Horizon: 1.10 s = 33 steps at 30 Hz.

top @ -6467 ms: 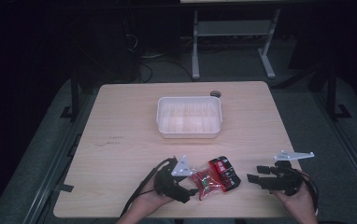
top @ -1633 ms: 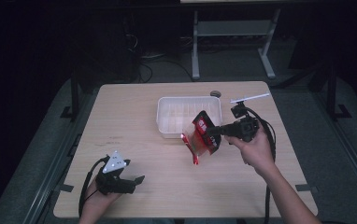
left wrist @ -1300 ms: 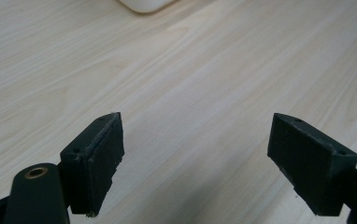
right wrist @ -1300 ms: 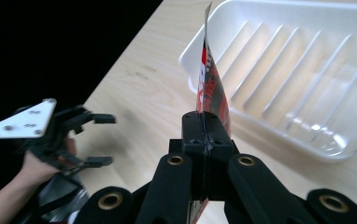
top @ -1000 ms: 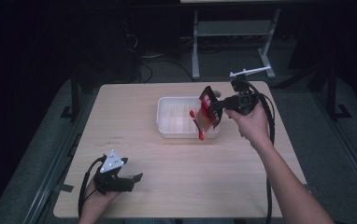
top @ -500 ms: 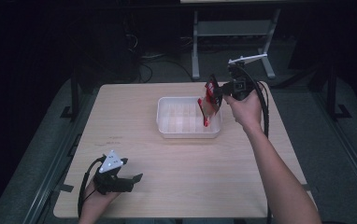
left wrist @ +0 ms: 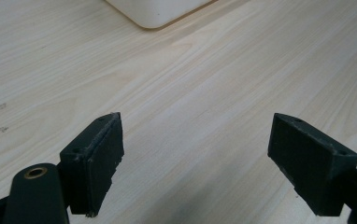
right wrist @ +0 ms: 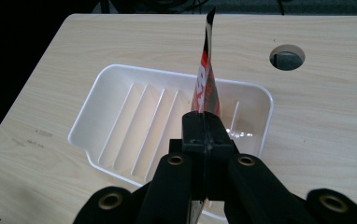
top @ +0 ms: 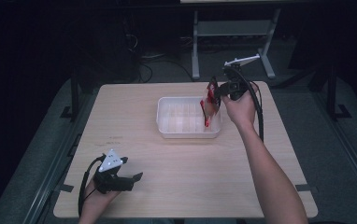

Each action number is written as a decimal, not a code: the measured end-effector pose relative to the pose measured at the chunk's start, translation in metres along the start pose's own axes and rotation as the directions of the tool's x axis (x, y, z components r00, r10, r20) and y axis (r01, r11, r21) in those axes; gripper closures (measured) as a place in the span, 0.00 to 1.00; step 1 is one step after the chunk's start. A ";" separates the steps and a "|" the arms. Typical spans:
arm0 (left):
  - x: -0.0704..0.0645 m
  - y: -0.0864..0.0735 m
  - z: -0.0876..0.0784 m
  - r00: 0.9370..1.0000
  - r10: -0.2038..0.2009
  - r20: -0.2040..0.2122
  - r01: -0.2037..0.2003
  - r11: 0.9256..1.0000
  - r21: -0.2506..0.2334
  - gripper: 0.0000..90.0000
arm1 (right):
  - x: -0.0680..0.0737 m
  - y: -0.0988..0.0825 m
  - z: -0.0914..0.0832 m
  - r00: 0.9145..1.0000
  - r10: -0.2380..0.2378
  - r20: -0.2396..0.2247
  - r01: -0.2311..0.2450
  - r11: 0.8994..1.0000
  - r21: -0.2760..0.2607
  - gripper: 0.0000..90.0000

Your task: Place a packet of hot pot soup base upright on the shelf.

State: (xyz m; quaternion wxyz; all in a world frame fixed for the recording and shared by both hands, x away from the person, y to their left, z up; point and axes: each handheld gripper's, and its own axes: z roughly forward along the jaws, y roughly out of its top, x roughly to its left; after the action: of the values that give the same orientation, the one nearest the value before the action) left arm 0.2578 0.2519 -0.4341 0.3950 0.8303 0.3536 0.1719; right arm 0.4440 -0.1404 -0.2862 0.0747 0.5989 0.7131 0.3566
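Wooden table (top: 186, 158) mostly bare, right gripper (top: 219, 90) pinching red packet (top: 209, 100) over white tray (top: 167, 127) — right end, left gripper (top: 132, 178) spread near front edge.

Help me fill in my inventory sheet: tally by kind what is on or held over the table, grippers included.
Handheld grippers: 2, left gripper open, right gripper shut on the packet
White ribbed trays: 1, the tray
Red snack packets: 1, the packet hanging over the tray's right end
Total: 4
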 end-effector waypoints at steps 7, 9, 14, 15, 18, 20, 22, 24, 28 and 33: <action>0.001 -0.001 -0.001 1.000 0.002 0.002 -0.002 1.000 0.005 0.20 | 0.002 -0.001 0.008 0.999 0.000 0.042 0.000 1.000 0.008 0.99; 0.001 0.000 0.000 1.000 0.000 0.004 0.000 1.000 0.001 0.20 | 0.003 -0.002 0.008 0.998 0.007 0.060 -0.006 1.000 -0.004 0.99; 0.000 0.000 0.001 1.000 0.000 0.007 0.000 1.000 0.000 0.20 | 0.004 -0.003 0.012 0.997 0.009 0.070 -0.009 1.000 0.001 0.99; -0.001 0.000 0.000 1.000 0.003 0.006 -0.003 1.000 0.001 0.20 | 0.004 -0.004 0.013 0.997 0.008 0.072 -0.008 1.000 0.002 0.99; 0.001 0.000 -0.001 1.000 0.005 0.003 -0.005 1.000 0.000 0.20 | 0.004 -0.005 0.016 0.997 0.012 0.079 -0.012 1.000 0.001 0.99; 0.002 0.000 -0.002 1.000 -0.004 0.001 0.004 1.000 -0.007 0.20 | 0.003 -0.005 0.016 0.996 0.011 0.084 -0.011 1.000 0.002 0.99; 0.003 0.000 -0.002 1.000 -0.006 0.003 0.006 1.000 -0.009 0.20 | 0.002 -0.005 0.015 0.996 0.021 0.082 -0.020 1.000 -0.005 0.99; 0.002 0.000 -0.001 1.000 -0.007 0.004 0.007 1.000 -0.007 0.20 | 0.002 -0.005 0.015 0.995 0.020 0.098 -0.020 1.000 -0.002 0.99; 0.002 -0.001 -0.002 1.000 0.000 0.004 0.000 1.000 -0.005 0.20 | 0.003 -0.006 0.018 0.995 0.011 0.102 -0.011 1.000 0.001 0.99; 0.001 0.000 -0.001 1.000 0.001 0.005 0.000 1.000 -0.003 0.20 | 0.005 -0.013 0.026 0.995 -0.009 0.102 0.006 1.000 0.022 0.99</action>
State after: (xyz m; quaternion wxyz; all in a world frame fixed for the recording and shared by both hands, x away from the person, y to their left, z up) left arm 0.2581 0.2534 -0.4333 0.3973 0.8301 0.3521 0.1705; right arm 0.4460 -0.1255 -0.3113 0.1059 0.6145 0.7144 0.3175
